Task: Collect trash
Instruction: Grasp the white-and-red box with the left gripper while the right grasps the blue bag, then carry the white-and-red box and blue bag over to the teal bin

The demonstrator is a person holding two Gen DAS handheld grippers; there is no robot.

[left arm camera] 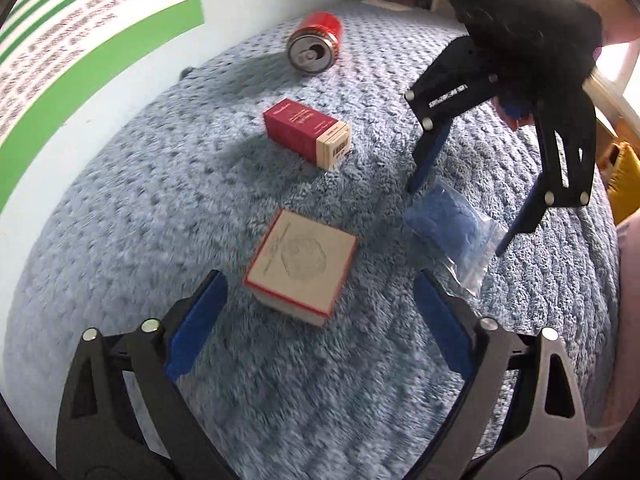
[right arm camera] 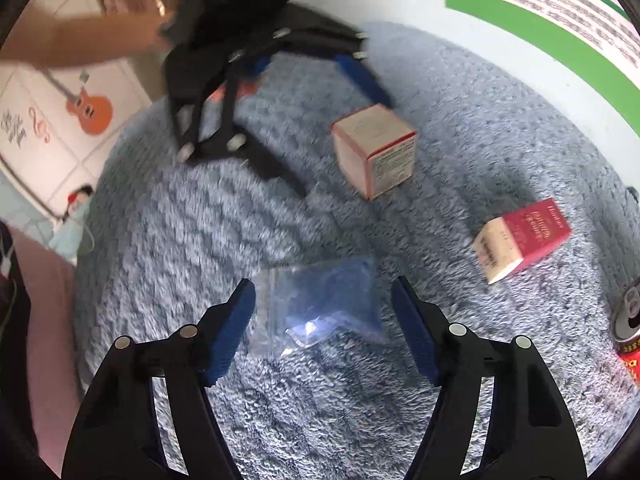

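Four pieces of trash lie on a blue fleece blanket (left arm camera: 160,208). A white box with red edges (left arm camera: 301,266) sits just ahead of my open left gripper (left arm camera: 320,300). A red and cream carton (left arm camera: 307,133) lies beyond it, and a red can (left arm camera: 316,42) lies on its side at the far end. A clear plastic bag (right arm camera: 316,304) lies between the fingers of my open right gripper (right arm camera: 324,320); the bag also shows in the left wrist view (left arm camera: 452,228), with the right gripper (left arm camera: 456,216) above it. The left gripper (right arm camera: 344,144), white box (right arm camera: 374,150), carton (right arm camera: 520,240) and can (right arm camera: 628,328) show in the right wrist view.
A white wall with green stripes and printed text (left arm camera: 80,40) borders the blanket on one side. Tiled wall with a guitar sticker (right arm camera: 90,114) stands beyond the blanket's other side. A yellow object (left arm camera: 624,176) lies past the blanket's edge.
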